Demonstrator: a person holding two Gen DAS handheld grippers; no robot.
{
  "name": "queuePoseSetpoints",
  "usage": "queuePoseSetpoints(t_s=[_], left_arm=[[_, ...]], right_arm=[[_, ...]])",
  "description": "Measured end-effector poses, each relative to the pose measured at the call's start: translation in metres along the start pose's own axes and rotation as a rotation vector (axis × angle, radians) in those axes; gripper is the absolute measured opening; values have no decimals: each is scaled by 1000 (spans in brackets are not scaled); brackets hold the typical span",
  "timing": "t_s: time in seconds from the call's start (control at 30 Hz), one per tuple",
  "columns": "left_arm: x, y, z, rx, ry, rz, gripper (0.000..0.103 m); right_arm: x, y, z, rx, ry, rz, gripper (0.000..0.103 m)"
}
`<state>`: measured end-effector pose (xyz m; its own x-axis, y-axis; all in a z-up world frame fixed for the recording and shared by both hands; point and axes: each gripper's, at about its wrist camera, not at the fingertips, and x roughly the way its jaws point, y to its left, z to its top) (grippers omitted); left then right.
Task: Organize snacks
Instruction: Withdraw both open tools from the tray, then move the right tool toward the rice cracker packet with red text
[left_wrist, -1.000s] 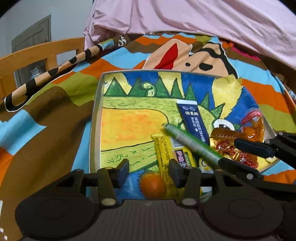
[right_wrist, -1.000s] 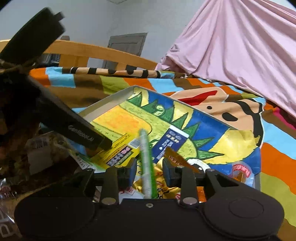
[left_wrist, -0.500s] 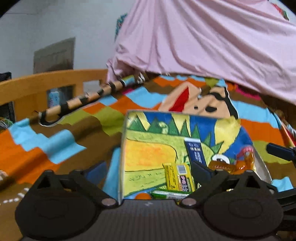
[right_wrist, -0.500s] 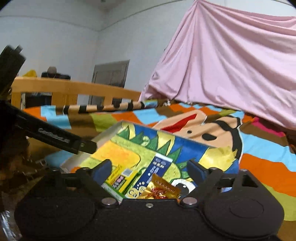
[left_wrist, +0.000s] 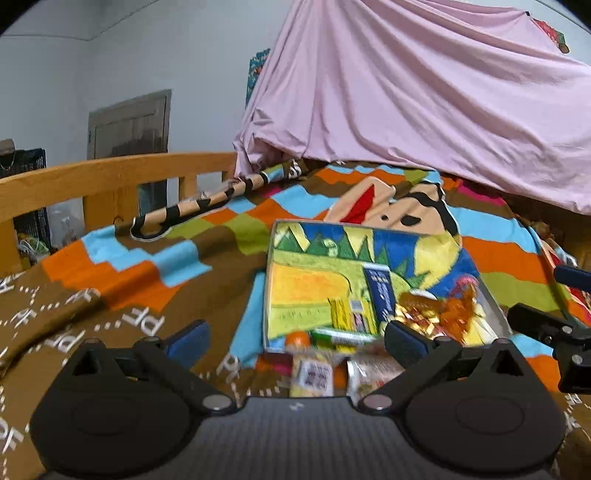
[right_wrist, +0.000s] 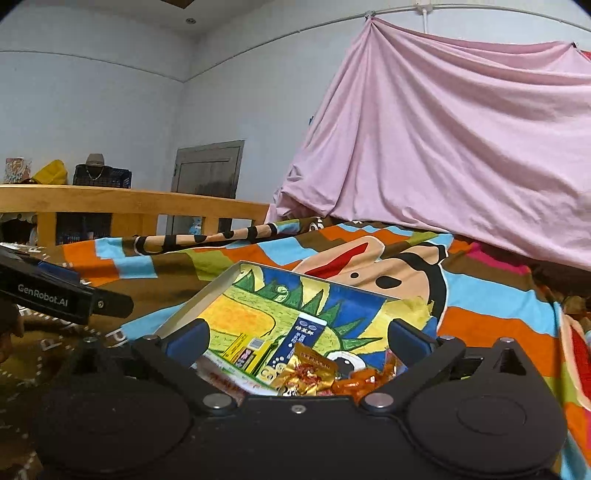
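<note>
One patterned blanket (left_wrist: 155, 266) covers the bed, bearing a shallow painted tray (left_wrist: 271, 258). Snack packets lie clustered at the tray's near end: blue packet (left_wrist: 380, 291), gold wrapper (right_wrist: 308, 373), green stick (left_wrist: 341, 336). Left gripper (left_wrist: 295, 338) and right gripper (right_wrist: 297, 338) have just been opening, jaws wide, nothing between them.

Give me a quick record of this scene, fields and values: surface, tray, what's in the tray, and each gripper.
surface: bed with patchwork blanket
tray: shallow dinosaur-print tray lying on the blanket
in tray: blue packet, yellow packet, green stick, gold candy wrappers
left gripper: open, nothing between the fingers, jaws just opened
right gripper: open, nothing held, jaws just opened
</note>
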<state>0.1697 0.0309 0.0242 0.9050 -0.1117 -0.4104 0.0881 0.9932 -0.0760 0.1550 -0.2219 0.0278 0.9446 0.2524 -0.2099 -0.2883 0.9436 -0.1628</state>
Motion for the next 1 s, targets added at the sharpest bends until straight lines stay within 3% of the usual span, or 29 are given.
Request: queuePoseSetpoints(t_s=[0.47,1.0], left_arm=[[-64,-19,-47,96,54,-62,103],[-86,-12,-78,86,146,-69,103]], right_arm=[[-70,9,-6,-11,40,-20,102],[-104,32,-28,-15,147,-49,102]])
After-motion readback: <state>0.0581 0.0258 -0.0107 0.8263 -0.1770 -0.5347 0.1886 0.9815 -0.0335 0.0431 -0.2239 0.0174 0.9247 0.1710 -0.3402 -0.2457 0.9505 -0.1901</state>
